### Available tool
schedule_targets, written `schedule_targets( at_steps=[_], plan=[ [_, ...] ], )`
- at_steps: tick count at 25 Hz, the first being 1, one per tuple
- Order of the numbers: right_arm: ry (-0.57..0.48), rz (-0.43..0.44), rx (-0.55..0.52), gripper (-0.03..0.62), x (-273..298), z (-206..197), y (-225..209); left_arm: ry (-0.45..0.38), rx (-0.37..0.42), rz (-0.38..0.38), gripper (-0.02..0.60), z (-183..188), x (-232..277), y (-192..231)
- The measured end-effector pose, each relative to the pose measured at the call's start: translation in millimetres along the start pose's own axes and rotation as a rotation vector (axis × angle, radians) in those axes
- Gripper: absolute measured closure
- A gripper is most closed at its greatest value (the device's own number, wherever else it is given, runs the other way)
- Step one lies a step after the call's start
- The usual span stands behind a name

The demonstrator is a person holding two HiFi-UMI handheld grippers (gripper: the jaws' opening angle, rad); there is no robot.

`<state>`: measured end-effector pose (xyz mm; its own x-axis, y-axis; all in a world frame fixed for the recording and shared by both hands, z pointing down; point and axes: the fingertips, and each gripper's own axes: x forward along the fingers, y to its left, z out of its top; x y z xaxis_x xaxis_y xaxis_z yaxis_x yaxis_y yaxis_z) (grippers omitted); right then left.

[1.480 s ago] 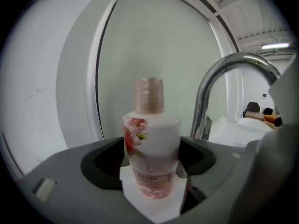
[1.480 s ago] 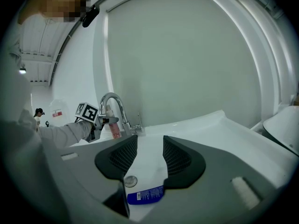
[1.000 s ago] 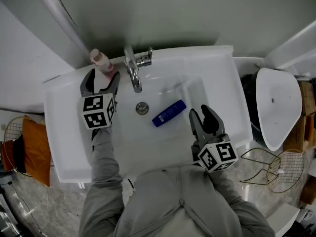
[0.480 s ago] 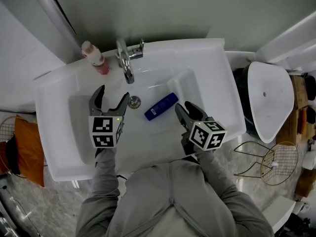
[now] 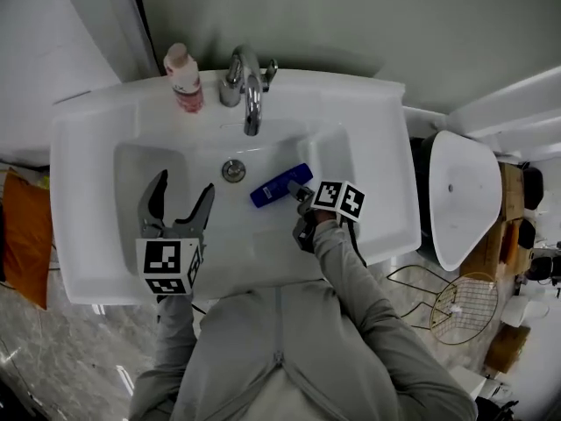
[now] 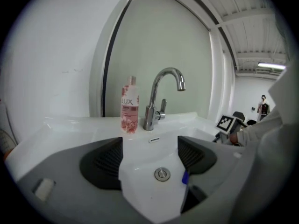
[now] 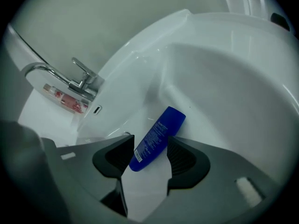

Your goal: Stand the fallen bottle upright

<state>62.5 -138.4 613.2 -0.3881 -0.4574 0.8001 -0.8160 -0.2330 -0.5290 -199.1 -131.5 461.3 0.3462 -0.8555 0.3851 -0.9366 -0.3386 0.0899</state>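
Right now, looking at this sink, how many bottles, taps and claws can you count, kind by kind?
Bottles: 2 (blue plastic bottle lying on its side; pink-labelled clear bottle standing)
Taps: 1 (chrome curved tap)
Claws: 2 (left claw; right claw)
Total: 5

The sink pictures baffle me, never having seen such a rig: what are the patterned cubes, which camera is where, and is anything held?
A person holds a two-jaw gripper in each hand; the cubes are part of them. The head view looks down from the person's head; each gripper view looks along that gripper's jaws. A blue bottle lies on its side in the sink; a pink bottle stands beside the tap. The left gripper is open, empty. The right gripper's jaws have just been opening and straddle the blue bottle's end, gripping nothing yet.
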Motion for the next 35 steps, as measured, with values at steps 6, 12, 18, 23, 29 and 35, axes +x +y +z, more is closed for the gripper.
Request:
schedule_targets(
  at_steps=[6, 12, 18, 23, 29, 35],
  plan=[
    [0.03, -0.173, 0.028, 0.372, 24.7, 0.5, -24.9, 0.008, -0.013, 0.027, 0.187, -14.0, -12.9, 8.6],
    [0.044, -0.26, 0.117, 0.33, 47.8, -7.1, -26.7, 0.005, -0.008, 0.03, 0.187, -16.2, -13.9, 4.3],
    [0.032, -0.298, 0.178, 0.318, 63.3, -2.6, -24.1, -0.006, -0.006, 0.029, 0.187, -10.8, -13.0, 4.0],
    [0.054, -0.339, 0.201, 0.312, 66.7, -1.8, -25.6, 0.007, -0.017, 0.024, 0.187, -14.1, -7.9, 5.2],
    [0.131, -0.404, 0.105, 0.304, 68.0, -5.9, -28.1, 0.021, -0.014, -0.027, 0.187, -17.2, 2.3, -10.9],
    [0.224, -0.537, -0.28, 0.336, 67.3, -18.1, -22.8, 0.027, 0.0, -0.053, 0.187, -18.3, 1.8, -18.8]
  ],
)
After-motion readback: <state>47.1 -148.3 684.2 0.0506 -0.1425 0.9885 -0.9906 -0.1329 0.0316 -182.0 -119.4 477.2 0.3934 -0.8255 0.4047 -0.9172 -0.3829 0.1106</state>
